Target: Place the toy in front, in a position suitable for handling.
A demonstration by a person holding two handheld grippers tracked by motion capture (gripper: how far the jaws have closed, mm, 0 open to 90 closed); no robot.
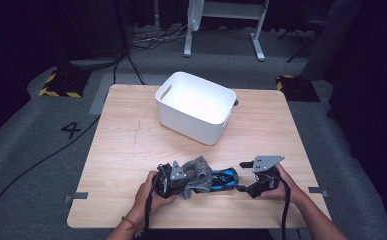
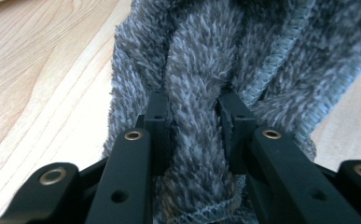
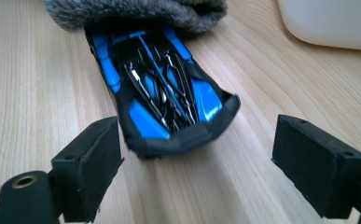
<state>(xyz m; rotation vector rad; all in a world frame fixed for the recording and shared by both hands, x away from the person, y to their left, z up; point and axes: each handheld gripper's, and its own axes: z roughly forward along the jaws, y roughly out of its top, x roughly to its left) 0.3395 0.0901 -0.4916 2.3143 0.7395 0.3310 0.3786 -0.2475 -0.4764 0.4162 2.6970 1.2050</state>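
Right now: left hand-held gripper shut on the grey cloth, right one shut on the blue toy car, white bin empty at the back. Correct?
One error: the right hand-held gripper is open, not shut on the toy car. The right gripper view shows its jaws spread to either side of the car's end, touching nothing. The rest holds: the left hand-held gripper is shut on the grey cloth, and the white bin is empty.

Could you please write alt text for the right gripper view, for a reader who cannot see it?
A blue and black toy car lies on a wooden table, its far end tucked under a grey fluffy cloth. The open right gripper faces its near end, fingers either side. A white bin's corner shows upper right.
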